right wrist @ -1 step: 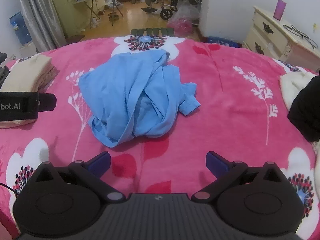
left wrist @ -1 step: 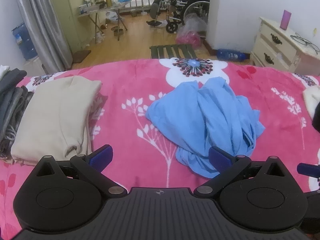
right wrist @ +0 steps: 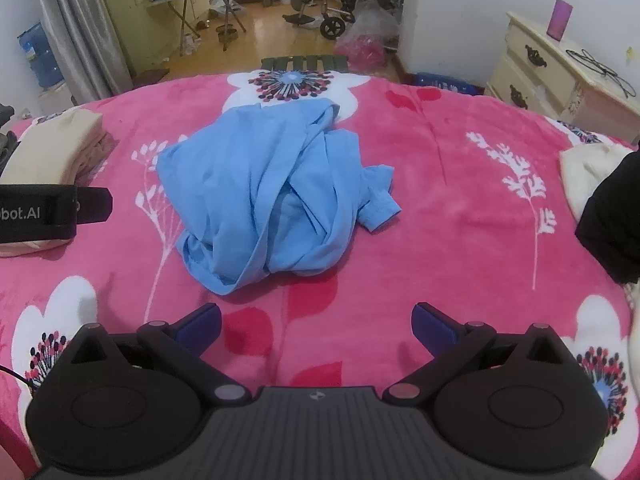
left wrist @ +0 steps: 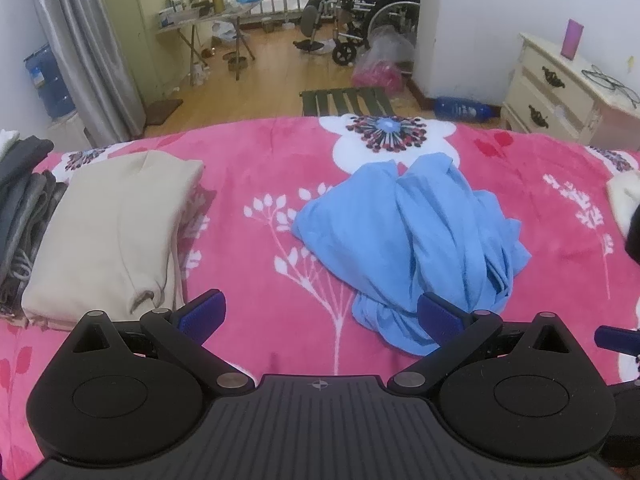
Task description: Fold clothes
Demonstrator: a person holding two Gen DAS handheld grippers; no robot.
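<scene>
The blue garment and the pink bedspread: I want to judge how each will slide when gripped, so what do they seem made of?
The blue garment looks like thin, smooth woven cloth, perhaps cotton or a blend: matte, with sharp narrow creases and a stitched cuff. The pink bedspread looks like plush fleece: a soft, fuzzy, faintly shiny nap with brushed patches. Both are guesses from looks alone.

White lettering "bot.AI", cut off at frame edge, printed on black left gripper [right wrist: 52,216] body, nothing else legible
</scene>
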